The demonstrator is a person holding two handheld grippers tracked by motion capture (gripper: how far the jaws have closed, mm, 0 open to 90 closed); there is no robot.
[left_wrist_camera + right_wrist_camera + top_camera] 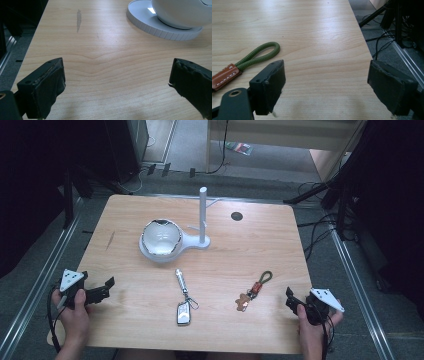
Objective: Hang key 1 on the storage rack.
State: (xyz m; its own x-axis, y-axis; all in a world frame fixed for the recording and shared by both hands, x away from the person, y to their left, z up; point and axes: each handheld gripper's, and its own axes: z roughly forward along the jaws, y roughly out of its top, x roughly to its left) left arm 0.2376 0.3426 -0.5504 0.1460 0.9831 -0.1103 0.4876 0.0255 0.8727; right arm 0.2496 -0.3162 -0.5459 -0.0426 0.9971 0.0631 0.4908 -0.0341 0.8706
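A white bowl sits on a white round base joined to an upright white post at mid table. Nearer the front lie a silver key fob on a chain and a keychain with a green cord loop, brown leather strap and small bear charm. My left gripper rests open at the front left, with bare wood between its jaws and the base ahead. My right gripper stands open at the front right, the green cord loop just left of its left jaw.
A dark round grommet is set in the table's far right. The right table edge runs close to my right gripper, with cables and stand legs on the floor beyond. Metal rails flank the table.
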